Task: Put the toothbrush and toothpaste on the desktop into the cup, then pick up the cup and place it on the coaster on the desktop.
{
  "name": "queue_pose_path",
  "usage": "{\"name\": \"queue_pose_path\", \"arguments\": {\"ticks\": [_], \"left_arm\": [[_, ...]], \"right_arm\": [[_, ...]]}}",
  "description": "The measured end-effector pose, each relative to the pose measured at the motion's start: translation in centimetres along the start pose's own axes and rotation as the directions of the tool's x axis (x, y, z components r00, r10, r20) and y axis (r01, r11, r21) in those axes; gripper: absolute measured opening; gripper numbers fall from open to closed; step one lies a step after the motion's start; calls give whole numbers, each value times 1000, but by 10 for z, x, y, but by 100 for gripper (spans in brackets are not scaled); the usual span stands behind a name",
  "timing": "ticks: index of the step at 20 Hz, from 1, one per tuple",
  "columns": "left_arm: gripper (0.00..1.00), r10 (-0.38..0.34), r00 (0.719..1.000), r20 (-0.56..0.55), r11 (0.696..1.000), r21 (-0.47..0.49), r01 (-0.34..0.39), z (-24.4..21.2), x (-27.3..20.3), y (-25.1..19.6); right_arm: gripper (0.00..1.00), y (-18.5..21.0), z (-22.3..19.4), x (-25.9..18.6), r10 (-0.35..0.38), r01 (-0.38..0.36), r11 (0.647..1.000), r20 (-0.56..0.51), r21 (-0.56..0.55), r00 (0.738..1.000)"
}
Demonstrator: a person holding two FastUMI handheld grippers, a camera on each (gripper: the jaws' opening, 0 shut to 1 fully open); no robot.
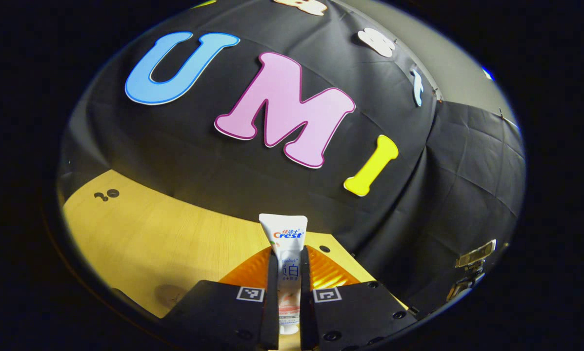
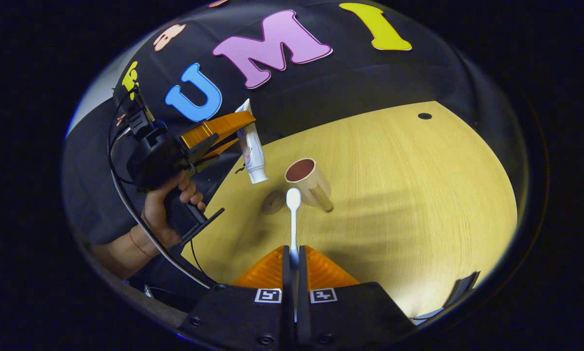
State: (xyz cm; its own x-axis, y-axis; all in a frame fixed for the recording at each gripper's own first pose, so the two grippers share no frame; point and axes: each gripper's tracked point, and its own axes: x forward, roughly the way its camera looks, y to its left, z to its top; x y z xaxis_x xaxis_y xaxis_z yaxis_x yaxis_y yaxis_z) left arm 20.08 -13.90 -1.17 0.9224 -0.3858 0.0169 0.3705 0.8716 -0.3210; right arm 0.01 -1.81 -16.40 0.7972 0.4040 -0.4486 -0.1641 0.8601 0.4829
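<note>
We grip the toothpaste (image 1: 288, 273) in the closed left gripper (image 1: 288, 292) and the toothbrush (image 2: 293, 214) in the closed right gripper (image 2: 294, 273), above the desktop (image 2: 394, 195); the cup (image 2: 309, 180) stands beside what may be the coaster (image 2: 272, 202).

White toothbrush (image 2: 293, 214), beige cup (image 2: 311, 183), wood-grain desktop (image 2: 418, 195)

Toothpaste (image 1: 288, 253): white tube, clamped between my left fingers, crimped flat end pointing away, cap end toward me. In right gripper view same tube (image 2: 251, 145) hangs in air above desk edge, cap down, tilted slightly.

Toothbrush (image 2: 293, 214): white, thin handle pinched between my right fingers, head forward, off desk, near cup rim.

Cup (image 2: 309, 183): beige outside, reddish-brown inside, upright on wooden desk, mouth open.

Coaster (image 2: 273, 202): round, dark, flat on desk just left of cup.
</note>
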Motion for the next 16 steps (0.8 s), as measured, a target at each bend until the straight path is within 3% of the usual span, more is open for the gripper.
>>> {"name": "queue_pose_path", "arguments": {"ticks": [5,9,16], "left_arm": [[22,84,993,86,996,3,-85,-3,35,28],[22,126,991,37,992,15,-126,-39,62,41],[22,184,981,-57,977,115,-177,-86,81,50]], "right_arm": [[6,-28,-3,-6,2,-2,1000,-4,0,1000],[6,-49,-7,-12,3,-2,1000,-20,11,1000],[6,-74,3,-16,13,-12,999,-29,30,999]]}}
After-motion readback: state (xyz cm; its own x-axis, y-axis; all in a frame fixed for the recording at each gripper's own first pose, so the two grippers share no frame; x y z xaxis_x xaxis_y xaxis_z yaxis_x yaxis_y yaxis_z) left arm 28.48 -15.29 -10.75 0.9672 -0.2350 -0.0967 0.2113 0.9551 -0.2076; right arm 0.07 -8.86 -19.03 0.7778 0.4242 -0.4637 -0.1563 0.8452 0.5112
